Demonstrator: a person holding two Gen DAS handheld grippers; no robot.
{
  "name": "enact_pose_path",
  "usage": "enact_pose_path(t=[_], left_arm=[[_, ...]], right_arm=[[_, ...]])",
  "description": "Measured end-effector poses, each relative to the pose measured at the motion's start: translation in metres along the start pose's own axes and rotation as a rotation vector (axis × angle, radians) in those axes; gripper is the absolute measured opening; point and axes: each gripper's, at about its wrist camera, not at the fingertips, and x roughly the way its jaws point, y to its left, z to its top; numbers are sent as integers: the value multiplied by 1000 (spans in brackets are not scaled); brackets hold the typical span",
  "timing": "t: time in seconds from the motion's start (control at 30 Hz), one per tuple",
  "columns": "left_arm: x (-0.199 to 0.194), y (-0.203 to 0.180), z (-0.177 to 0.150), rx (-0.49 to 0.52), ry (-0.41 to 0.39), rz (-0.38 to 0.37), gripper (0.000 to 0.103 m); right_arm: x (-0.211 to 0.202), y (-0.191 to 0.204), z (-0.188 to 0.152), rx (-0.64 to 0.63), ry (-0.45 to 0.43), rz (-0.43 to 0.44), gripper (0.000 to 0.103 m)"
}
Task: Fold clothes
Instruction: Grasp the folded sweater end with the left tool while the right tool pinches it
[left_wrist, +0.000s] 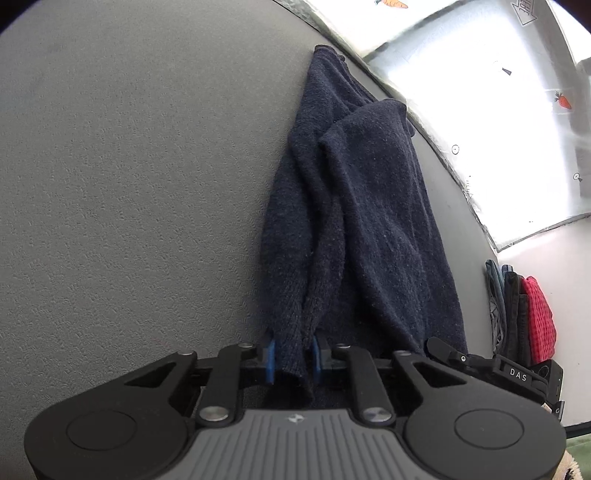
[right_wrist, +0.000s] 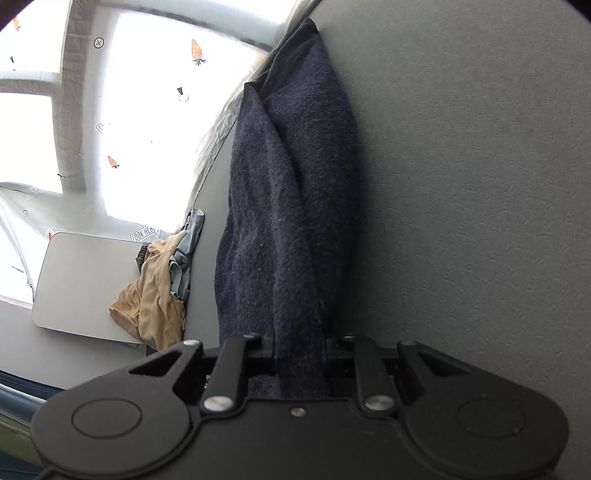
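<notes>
Currently mid-fold, judged: both grippers pinch the dark navy knitted garment (left_wrist: 369, 221) at its near end, with the cloth stretched away across the grey worktop (left_wrist: 129, 184) toward the far edge; the left gripper (left_wrist: 291, 360) has its jaws pressed onto a bunched strip of knit between the blue pads (left_wrist: 271, 360); the right gripper (right_wrist: 300, 354) likewise clamps a thick gather of the same cloth; next move probably calls for carrying both held ends together over the lying part, keeping them level so the layers land square; garment looks fuzzy, heavy, creased lengthwise, already doubled; a stack of folded clothes (left_wrist: 524, 317) and a loose tan garment (right_wrist: 155, 295) lie aside.
</notes>
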Motion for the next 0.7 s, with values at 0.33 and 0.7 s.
enact_pose_path(t=[0.33, 0.7], left_arm=[[-91, -47, -7, 7, -134, -181, 13], [-103, -67, -13, -35, -158, -228, 14]], right_arm=[[-71, 38, -8, 48, -139, 244, 17], [-100, 29, -9, 162, -159, 286, 17]])
